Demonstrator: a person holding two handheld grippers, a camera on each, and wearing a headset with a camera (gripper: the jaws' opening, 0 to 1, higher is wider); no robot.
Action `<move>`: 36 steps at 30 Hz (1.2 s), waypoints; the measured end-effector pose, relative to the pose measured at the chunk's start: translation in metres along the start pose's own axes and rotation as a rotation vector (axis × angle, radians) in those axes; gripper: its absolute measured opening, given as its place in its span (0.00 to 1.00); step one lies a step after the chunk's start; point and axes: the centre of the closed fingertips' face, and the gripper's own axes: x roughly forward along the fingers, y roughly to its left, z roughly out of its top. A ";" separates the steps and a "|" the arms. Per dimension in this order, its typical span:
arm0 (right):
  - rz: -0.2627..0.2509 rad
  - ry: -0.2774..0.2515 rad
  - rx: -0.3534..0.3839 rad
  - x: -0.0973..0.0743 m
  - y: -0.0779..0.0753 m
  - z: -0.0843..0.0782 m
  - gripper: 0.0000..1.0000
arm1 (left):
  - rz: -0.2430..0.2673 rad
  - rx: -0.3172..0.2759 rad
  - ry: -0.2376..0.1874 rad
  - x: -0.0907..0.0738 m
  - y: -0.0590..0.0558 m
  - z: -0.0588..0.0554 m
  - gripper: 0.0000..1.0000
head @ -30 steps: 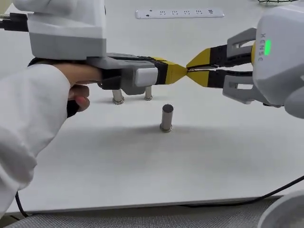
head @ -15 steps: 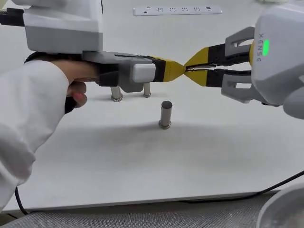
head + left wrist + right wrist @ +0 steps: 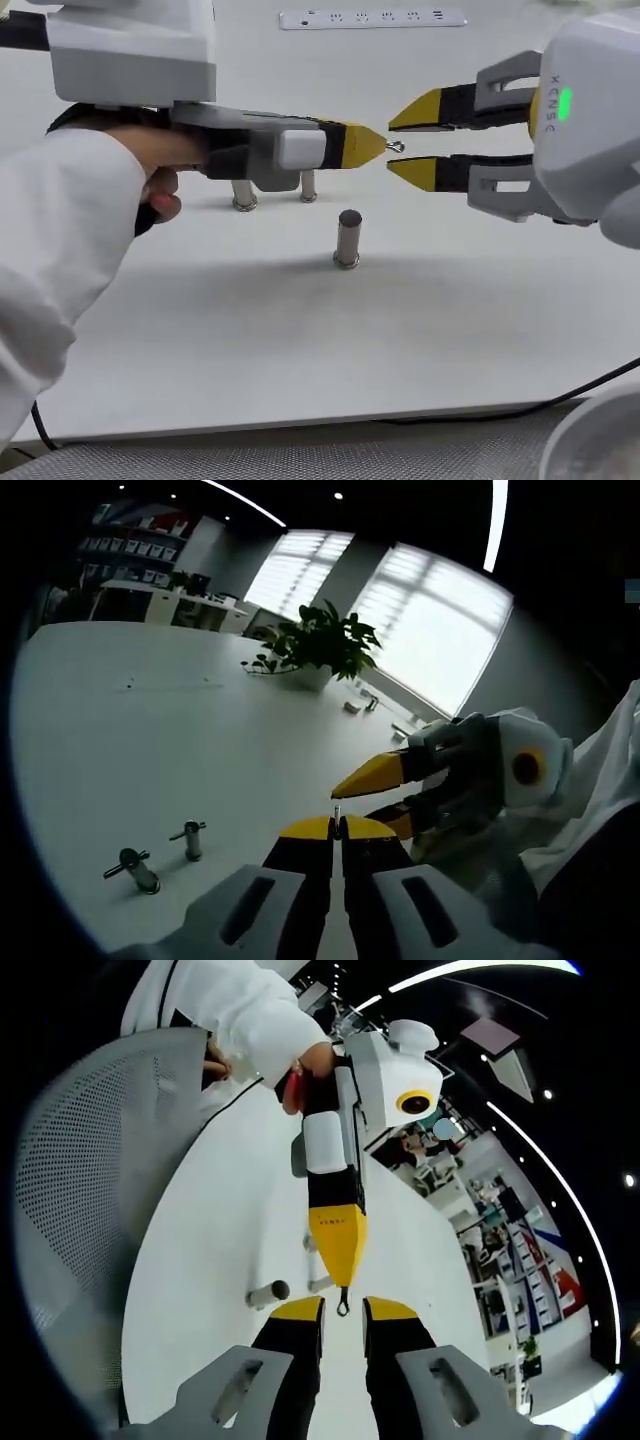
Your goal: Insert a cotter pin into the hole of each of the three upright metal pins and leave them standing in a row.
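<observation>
Head view: the right gripper (image 3: 398,146) has just let go and its jaws now stand spread, while the left gripper (image 3: 378,147) stays clenched on the cotter pin (image 3: 396,147), in the air above the table and apart from the bare metal pin (image 3: 348,238). Left gripper view: the two far pins (image 3: 135,868) already carry crosspieces. Right gripper view: the cotter pin's loop pokes from the left tip, so the handover looks done and the last insertion is left.

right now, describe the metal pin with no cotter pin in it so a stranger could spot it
On the white table, look under the yellow tip of the left claw. One metal pin stands upright alone, nearer the person than the two rear pins. Its shaft is bare, while each rear pin has a cotter pin through it crosswise.
</observation>
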 end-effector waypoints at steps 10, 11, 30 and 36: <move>0.143 -0.065 0.430 -0.003 0.013 -0.015 0.18 | -0.028 0.202 0.027 -0.008 -0.007 -0.003 0.00; 0.151 -0.086 0.459 -0.005 0.012 -0.012 0.18 | -0.028 0.241 0.025 -0.008 -0.008 -0.003 0.00; 0.325 -0.251 0.741 -0.012 0.023 0.021 0.06 | -0.143 0.633 0.055 -0.012 -0.039 -0.011 0.00; 0.345 -0.241 0.698 -0.012 0.027 0.019 0.00 | -0.160 0.653 0.070 -0.012 -0.042 -0.014 0.00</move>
